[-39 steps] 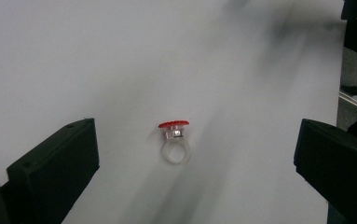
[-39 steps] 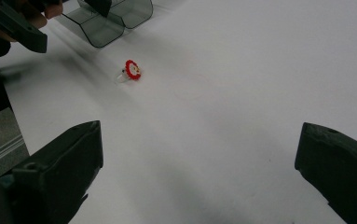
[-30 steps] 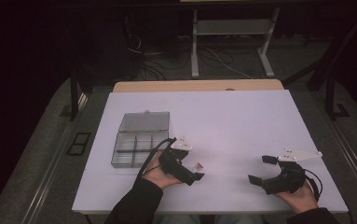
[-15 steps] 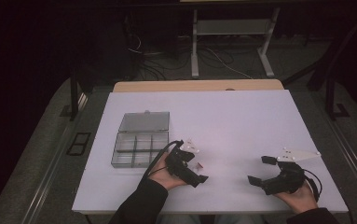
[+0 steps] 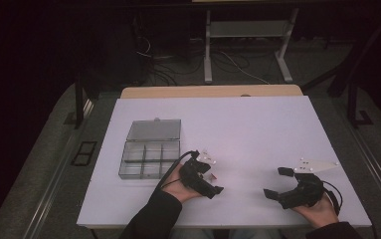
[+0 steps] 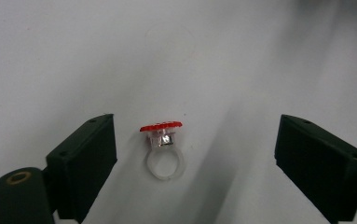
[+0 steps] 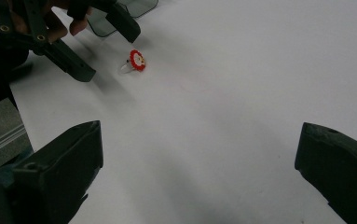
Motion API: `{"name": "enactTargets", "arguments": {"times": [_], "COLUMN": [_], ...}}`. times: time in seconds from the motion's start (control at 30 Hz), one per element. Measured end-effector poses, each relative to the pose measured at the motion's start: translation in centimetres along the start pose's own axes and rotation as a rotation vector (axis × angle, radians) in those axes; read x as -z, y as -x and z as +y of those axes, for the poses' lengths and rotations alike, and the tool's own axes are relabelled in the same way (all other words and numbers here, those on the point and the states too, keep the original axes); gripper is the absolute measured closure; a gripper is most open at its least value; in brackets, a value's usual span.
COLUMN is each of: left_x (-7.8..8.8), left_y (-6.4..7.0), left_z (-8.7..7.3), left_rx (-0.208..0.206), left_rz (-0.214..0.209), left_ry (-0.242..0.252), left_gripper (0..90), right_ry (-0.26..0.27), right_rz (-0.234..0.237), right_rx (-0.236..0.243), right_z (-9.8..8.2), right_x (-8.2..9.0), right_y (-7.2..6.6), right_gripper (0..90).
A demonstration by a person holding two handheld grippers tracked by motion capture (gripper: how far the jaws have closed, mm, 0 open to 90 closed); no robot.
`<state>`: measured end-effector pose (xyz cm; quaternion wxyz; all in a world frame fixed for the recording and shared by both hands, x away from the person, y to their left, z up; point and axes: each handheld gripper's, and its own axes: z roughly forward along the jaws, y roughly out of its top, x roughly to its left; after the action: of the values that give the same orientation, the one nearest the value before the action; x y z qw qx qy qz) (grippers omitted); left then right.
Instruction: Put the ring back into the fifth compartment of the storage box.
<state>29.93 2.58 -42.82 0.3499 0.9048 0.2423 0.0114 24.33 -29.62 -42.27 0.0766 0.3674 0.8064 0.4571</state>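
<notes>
Left gripper view recorded a small ring [image 6: 163, 151] with a red disc top lying on the white table [image 6: 213, 56], between the left gripper [image 6: 195, 154]'s jaws but touching neither; those jaws had just been closing and stood apart, evidently squaring up to pinch it. In the high view the ring [image 5: 213, 176] lay at about four o'clock from the open compartment box [image 5: 150, 154], its probable destination. The right gripper [image 5: 281, 182] rested well apart, jaws wide and empty, seemingly waiting.
</notes>
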Motion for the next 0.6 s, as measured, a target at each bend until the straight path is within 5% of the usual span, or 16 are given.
{"name": "enactTargets", "arguments": {"times": [0.6], "left_x": [-0.81], "left_y": [-0.07], "left_z": [0.15], "left_rx": [-0.014], "left_rz": [0.038], "left_ry": [-0.04], "left_gripper": [31.0], "right_ry": [-0.008], "right_rz": [0.004], "right_rx": [0.002], "right_z": [0.0], "right_x": [-0.06], "right_y": [-0.06], "right_gripper": [0.3]}}
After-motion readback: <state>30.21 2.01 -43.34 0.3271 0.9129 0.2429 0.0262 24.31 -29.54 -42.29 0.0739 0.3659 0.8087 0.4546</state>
